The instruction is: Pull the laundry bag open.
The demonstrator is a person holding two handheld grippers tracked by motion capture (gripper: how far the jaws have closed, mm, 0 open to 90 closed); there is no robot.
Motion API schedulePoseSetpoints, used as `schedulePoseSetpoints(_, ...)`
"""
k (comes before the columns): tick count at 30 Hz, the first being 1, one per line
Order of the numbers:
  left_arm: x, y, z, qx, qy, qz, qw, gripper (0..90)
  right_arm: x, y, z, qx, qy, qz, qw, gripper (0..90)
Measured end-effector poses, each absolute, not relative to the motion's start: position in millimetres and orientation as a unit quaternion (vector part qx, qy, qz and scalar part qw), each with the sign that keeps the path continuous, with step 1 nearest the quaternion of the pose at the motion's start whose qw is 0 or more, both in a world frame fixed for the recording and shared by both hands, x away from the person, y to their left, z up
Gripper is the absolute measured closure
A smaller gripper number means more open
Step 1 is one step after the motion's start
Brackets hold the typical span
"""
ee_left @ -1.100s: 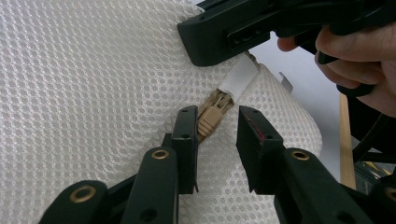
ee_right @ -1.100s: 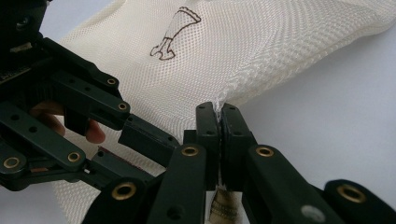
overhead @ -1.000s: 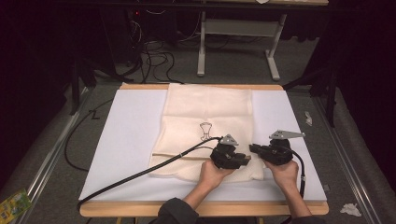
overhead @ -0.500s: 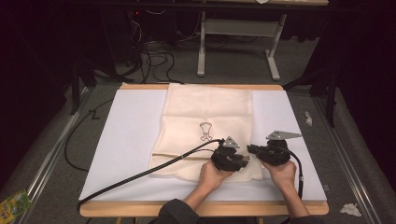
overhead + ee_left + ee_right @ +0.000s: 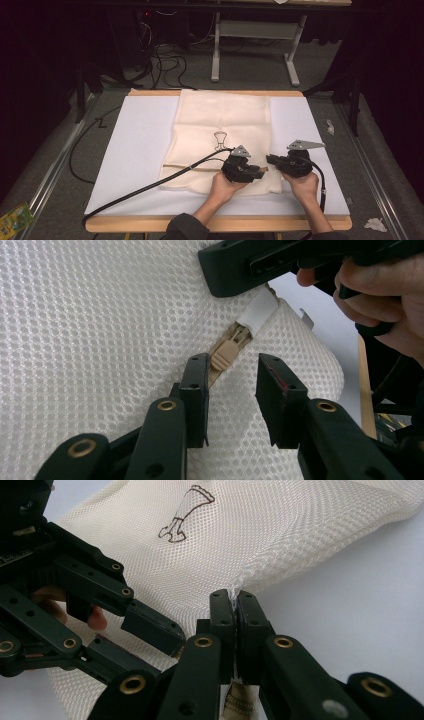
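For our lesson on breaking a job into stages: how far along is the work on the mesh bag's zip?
Done: the right tool is shut on the edge of the cream mesh laundry bag, holding it by the white tab at the zip's end. In hand: the left tool stands open around the tan plastic zip pull, its jaws just adjusted, not yet pinching. Left: grip the pull and slide it along the zip.

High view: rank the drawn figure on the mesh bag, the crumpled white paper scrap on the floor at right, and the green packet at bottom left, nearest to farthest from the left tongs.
1. Small dark drawn figure: on the cream mesh bag, just beyond the left tongs.
2. Crumpled white paper scrap: floor, lower right.
3. Green packet: floor, far bottom left.
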State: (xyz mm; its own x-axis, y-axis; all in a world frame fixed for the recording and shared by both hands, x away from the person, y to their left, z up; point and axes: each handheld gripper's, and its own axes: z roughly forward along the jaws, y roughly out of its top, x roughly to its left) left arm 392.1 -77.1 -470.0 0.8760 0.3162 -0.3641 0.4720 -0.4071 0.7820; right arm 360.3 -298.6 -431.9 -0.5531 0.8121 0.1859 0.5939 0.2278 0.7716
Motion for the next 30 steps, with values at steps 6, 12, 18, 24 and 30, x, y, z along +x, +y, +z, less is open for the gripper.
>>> schedulePoseSetpoints(6,395.1,-81.1,-472.1,0.828,0.258,-0.082,0.492,65.6,360.2,-298.1,-431.5,0.453,0.773,0.425,0.129,89.0)
schedulePoseSetpoints(12,395.5,-85.2,-471.6,0.824,0.261,-0.091,0.494,65.6,360.7,-297.0,-431.9,0.453,0.773,0.426,0.128,89.0)
schedulePoseSetpoints(18,396.4,-84.4,-468.2,0.817,0.257,-0.109,0.505,66.8,360.1,-299.3,-431.0,0.455,0.771,0.427,0.127,89.0)
schedulePoseSetpoints(24,395.8,-83.0,-466.5,0.815,0.251,-0.115,0.51,68.2,360.1,-299.6,-431.3,0.455,0.771,0.427,0.127,89.0)
schedulePoseSetpoints(30,395.9,-84.6,-468.4,0.81,0.257,-0.114,0.514,72.4,360.0,-299.5,-431.1,0.454,0.771,0.428,0.126,89.0)
